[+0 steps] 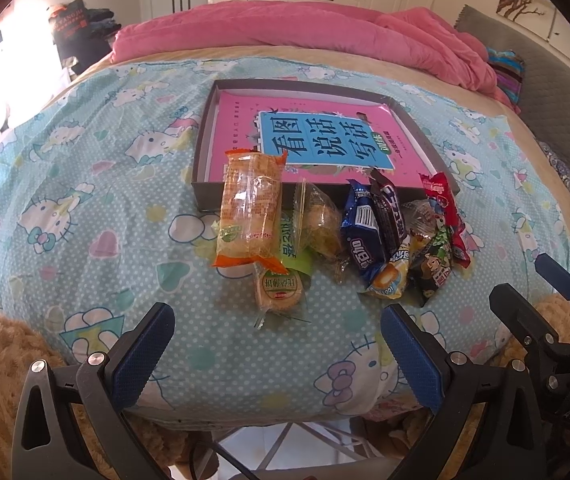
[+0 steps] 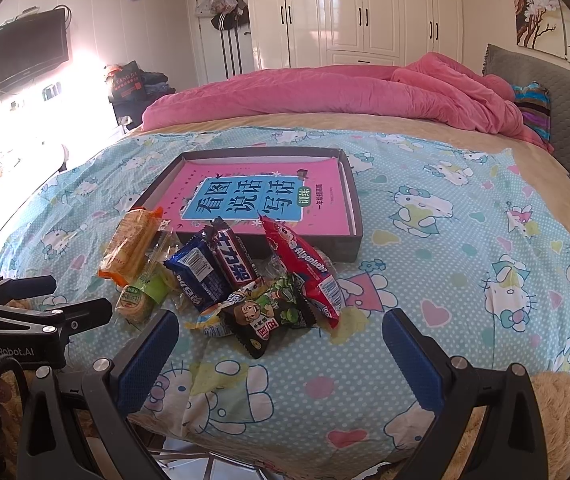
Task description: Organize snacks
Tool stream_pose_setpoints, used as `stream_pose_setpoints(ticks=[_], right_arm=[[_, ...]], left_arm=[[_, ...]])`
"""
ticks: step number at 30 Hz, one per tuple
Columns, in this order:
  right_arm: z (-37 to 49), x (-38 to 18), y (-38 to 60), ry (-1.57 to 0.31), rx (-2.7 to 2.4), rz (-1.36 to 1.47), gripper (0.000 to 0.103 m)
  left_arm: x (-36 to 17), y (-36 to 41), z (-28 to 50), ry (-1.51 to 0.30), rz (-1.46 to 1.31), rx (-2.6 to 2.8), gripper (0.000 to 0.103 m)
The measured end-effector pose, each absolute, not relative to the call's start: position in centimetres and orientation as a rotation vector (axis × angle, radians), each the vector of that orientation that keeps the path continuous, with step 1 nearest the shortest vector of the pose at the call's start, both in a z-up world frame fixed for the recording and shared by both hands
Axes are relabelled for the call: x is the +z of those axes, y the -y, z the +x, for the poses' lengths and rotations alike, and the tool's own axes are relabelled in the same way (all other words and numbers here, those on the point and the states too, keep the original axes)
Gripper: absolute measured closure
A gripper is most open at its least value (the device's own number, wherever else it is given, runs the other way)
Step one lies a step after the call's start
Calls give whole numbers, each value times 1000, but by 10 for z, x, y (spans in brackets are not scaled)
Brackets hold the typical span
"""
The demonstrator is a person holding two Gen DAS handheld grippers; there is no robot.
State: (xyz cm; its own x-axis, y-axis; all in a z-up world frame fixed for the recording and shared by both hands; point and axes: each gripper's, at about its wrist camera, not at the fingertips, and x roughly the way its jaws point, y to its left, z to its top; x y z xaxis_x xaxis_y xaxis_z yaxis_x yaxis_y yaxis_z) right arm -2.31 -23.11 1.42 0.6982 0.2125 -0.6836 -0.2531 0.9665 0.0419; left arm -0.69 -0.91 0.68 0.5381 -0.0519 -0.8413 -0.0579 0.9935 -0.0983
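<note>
A pile of wrapped snacks lies on the blue cartoon-print cloth in front of a shallow dark tray [image 1: 204,140] [image 2: 355,200] that holds a pink book [image 1: 241,120] [image 2: 325,184]. An orange cracker pack [image 1: 251,210] [image 2: 131,246] leans on the tray's near wall. Beside it lie a round biscuit [image 1: 281,290] [image 2: 135,300], a blue cookie pack [image 1: 361,232] [image 2: 197,272], a dark chocolate bar [image 1: 389,208] [image 2: 233,258], a red candy pack [image 1: 447,212] [image 2: 305,270] and a black snack bag [image 2: 267,318]. My left gripper [image 1: 277,356] is open just short of the pile. My right gripper [image 2: 281,364] is open near the black bag.
A pink quilt [image 1: 285,28] [image 2: 345,88] is bunched at the far side of the bed. A grey headboard [image 2: 565,96] stands at the right. A fuzzy tan blanket [image 1: 1,356] edges the near side. White wardrobes [image 2: 357,8] and a wall television [image 2: 21,52] stand beyond.
</note>
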Motion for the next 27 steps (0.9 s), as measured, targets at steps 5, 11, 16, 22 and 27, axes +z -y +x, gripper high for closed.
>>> stream_pose_setpoints(ticks=[5,11,16,22,27], right_arm=[[-23,14,231,-755,259,-57,0],[-19,12,231,-757,253,-57,0],[-15,11,231,-757,253,-62,0],[-10,10,231,-754,256,-61,0],[-4,9,231,-752,259,-57,0]], left_arm=[[6,8,-6,-1004,-124,5,0],[4,4,-3,-1010,-137,11,0],[2,-4,2,-1016,-166,19,0],[-1,-18,10,-1014,-205,45,0],[-3,-28,21,-992,-203,65,0]])
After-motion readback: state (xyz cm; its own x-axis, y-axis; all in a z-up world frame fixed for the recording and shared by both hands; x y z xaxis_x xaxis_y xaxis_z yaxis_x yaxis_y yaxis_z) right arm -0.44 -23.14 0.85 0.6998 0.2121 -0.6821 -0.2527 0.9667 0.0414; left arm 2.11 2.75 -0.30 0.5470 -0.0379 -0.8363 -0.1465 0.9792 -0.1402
